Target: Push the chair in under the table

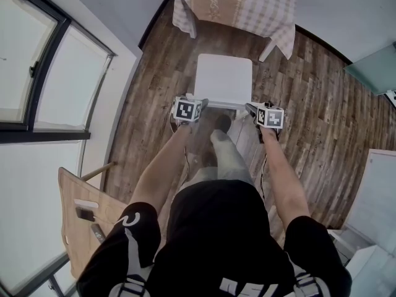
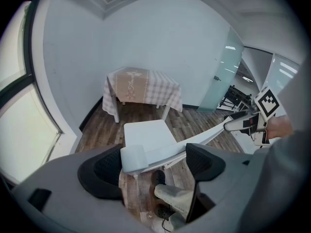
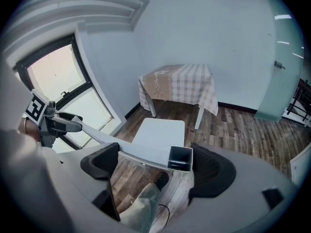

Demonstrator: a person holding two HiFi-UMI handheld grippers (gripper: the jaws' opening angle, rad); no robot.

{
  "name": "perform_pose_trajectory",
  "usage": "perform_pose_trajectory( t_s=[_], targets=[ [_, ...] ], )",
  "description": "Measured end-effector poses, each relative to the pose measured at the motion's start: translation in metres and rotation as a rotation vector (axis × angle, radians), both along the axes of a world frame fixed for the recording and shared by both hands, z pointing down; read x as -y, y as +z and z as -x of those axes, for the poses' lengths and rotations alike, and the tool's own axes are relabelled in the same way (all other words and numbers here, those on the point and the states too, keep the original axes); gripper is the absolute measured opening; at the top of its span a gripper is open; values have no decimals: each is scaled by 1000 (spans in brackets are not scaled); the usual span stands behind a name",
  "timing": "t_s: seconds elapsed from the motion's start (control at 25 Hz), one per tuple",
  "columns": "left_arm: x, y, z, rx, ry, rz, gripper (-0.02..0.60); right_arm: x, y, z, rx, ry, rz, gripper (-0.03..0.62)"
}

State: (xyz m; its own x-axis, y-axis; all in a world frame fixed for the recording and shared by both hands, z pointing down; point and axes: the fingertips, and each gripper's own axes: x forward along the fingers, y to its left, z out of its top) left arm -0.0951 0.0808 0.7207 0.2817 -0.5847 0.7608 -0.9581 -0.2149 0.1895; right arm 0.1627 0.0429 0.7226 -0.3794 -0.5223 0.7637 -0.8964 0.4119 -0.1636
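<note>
A white chair [image 1: 224, 79] stands on the wood floor with its seat facing a table [image 1: 238, 5] that wears a beige checked cloth. The seat's front edge sits just short of the table. My left gripper [image 1: 189, 109] rests at the left end of the chair's back rail [image 1: 223, 104], and my right gripper [image 1: 269, 116] at its right end. In the left gripper view the rail's rounded end [image 2: 133, 159] lies between the wide-apart jaws of the left gripper [image 2: 155, 166]. The right gripper [image 3: 155, 165] stands open likewise, with the rail's hollow end [image 3: 181, 159] beside its right pad.
Large windows [image 1: 37, 73] line the left wall. A wooden board [image 1: 80, 209] leans at lower left. A glass door [image 1: 371, 67] and a white cabinet [image 1: 377, 190] stand at the right. The person's feet [image 1: 213, 135] are just behind the chair.
</note>
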Motion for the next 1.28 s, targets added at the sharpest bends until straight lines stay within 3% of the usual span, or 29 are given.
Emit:
perform_pose_trajectory(
  t_s=[1.28],
  targets=[
    [170,0,10,3,45,39,397,159,-2,8,-2,47,25,480]
  ],
)
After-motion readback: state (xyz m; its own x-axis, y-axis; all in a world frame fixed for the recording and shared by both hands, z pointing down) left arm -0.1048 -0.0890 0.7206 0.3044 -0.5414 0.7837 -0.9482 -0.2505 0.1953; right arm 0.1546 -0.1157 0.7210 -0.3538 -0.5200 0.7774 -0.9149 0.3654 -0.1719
